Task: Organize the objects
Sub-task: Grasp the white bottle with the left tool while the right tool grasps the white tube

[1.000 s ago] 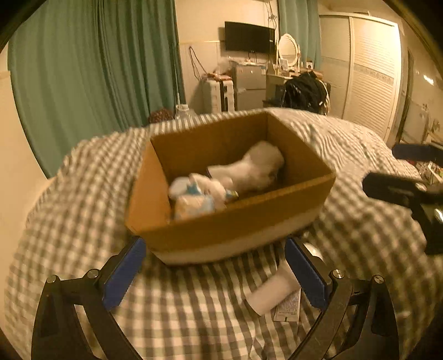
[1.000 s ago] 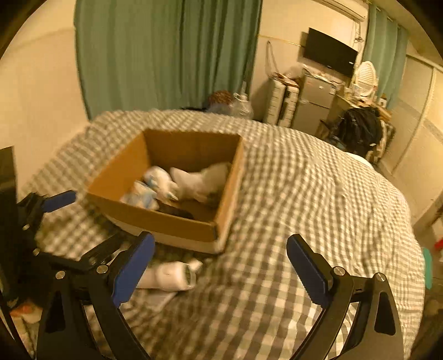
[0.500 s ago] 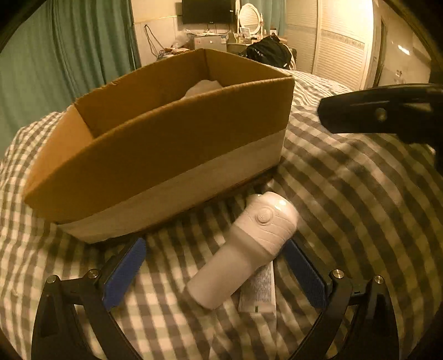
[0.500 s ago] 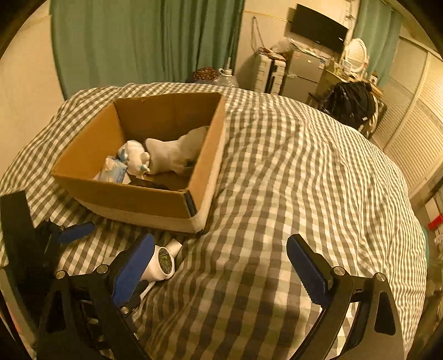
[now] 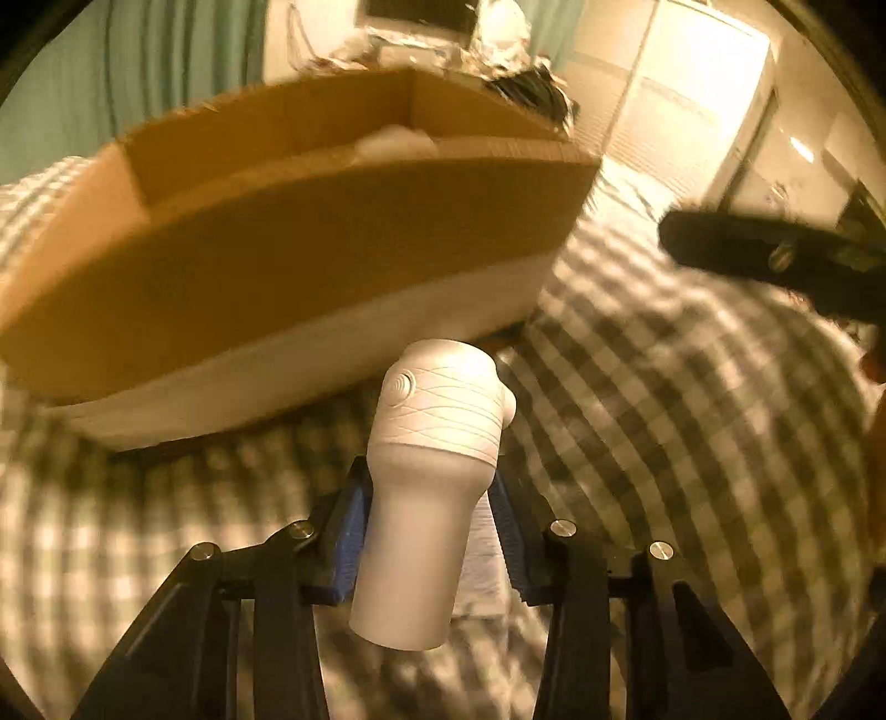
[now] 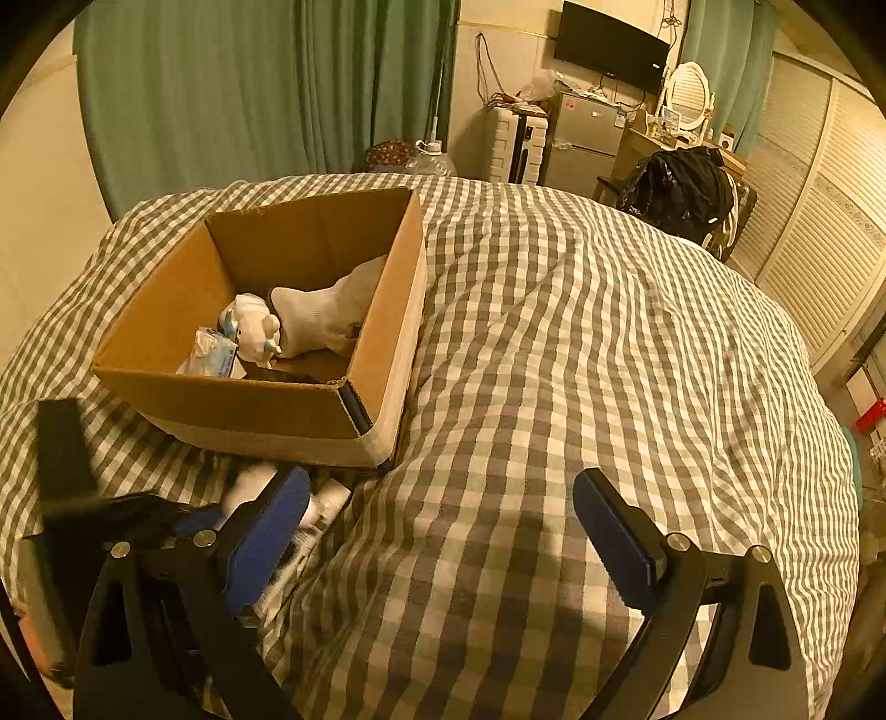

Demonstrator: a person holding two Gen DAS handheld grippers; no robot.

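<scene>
You're in a home bedroom. Bed [image 6: 581, 343] w/ grey-white check cover fills most of the view; green curtains [image 6: 266, 88] behind it, wall TV [image 6: 609, 41], small fridge [image 6: 581, 141], oval mirror [image 6: 686, 94] on a desk, louvred wardrobe doors [image 6: 819, 221] at right. Black bag [image 6: 686, 188] slung on a chair. Warm dim indoor light, household clutter, box [image 6: 266, 399] of soft bits on the bed.

Green curtains [image 6: 266, 94] hanging behind checked bed [image 6: 609, 343]; wall-mounted television [image 6: 609, 41], small fridge [image 6: 581, 144], louvred wardrobe doors [image 6: 819, 232] standing beyond.
</scene>
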